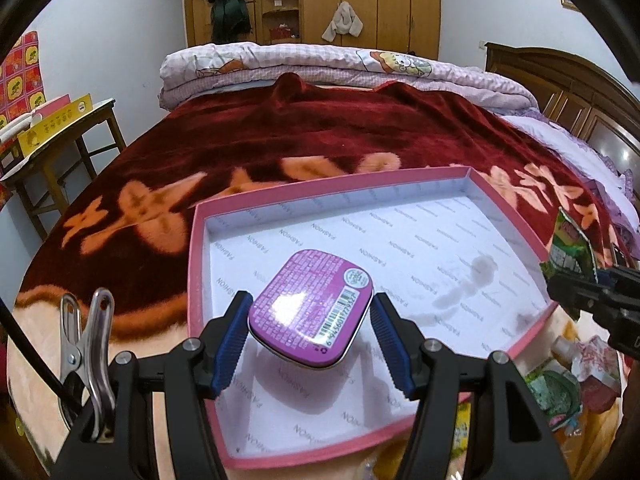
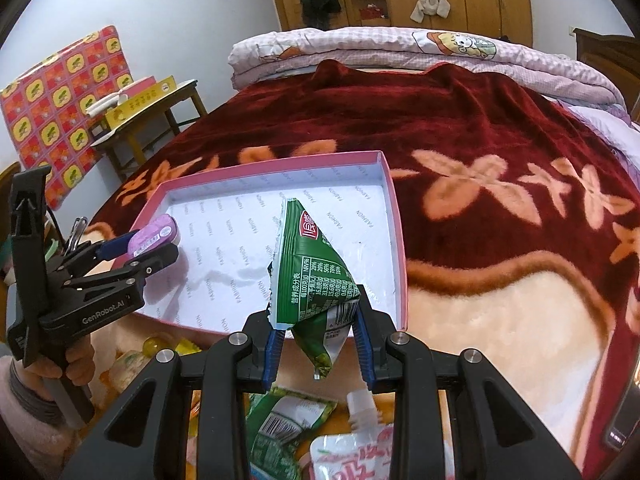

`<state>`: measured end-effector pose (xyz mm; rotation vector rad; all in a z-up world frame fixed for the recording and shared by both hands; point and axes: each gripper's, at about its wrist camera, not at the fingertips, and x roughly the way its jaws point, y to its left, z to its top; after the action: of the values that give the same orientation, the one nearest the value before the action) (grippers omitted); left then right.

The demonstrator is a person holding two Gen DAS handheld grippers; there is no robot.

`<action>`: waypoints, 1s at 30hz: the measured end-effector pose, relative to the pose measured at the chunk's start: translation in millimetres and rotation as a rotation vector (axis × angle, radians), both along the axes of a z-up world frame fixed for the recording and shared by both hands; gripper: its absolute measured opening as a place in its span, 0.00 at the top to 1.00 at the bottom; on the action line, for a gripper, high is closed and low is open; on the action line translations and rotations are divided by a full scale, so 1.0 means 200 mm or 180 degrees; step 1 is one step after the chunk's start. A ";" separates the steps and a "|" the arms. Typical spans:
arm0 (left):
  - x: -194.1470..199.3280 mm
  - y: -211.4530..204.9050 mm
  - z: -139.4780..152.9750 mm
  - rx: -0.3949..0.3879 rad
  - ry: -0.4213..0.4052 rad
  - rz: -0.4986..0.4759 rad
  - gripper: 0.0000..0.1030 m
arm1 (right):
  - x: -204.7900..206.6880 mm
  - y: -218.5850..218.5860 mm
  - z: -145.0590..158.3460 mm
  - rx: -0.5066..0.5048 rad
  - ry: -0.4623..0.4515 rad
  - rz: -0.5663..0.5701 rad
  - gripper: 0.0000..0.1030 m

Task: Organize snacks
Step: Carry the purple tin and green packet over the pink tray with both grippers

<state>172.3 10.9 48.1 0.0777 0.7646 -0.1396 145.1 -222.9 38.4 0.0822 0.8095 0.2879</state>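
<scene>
Both tongs hover over the pink box [image 1: 192, 264] on the bed: the left tongs [image 1: 310, 322] grip a purple tin [image 1: 310, 304] above its near-left corner — nearer the floor — while the right tongs [image 2: 318, 334] pinch a green packet [image 2: 316, 276].

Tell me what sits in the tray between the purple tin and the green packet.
Nothing: only bare white tray floor with a faint smear separates the purple tin from the green packet, seen clearest from the right wrist.
</scene>
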 end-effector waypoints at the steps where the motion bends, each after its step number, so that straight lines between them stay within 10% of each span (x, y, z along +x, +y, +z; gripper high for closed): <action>1: 0.01 0.00 0.00 0.0002 0.0007 0.0003 0.38 | 0.01 0.00 -0.01 -0.0003 0.0010 -0.0003 0.69; 30: 0.21 0.02 -0.08 0.0011 0.0171 0.0053 0.38 | 0.28 0.03 -0.08 -0.0108 0.0162 -0.0062 0.69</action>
<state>213.8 15.4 32.1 0.0711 0.8189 -0.1249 200.2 -217.3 22.0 0.0659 0.8634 0.2546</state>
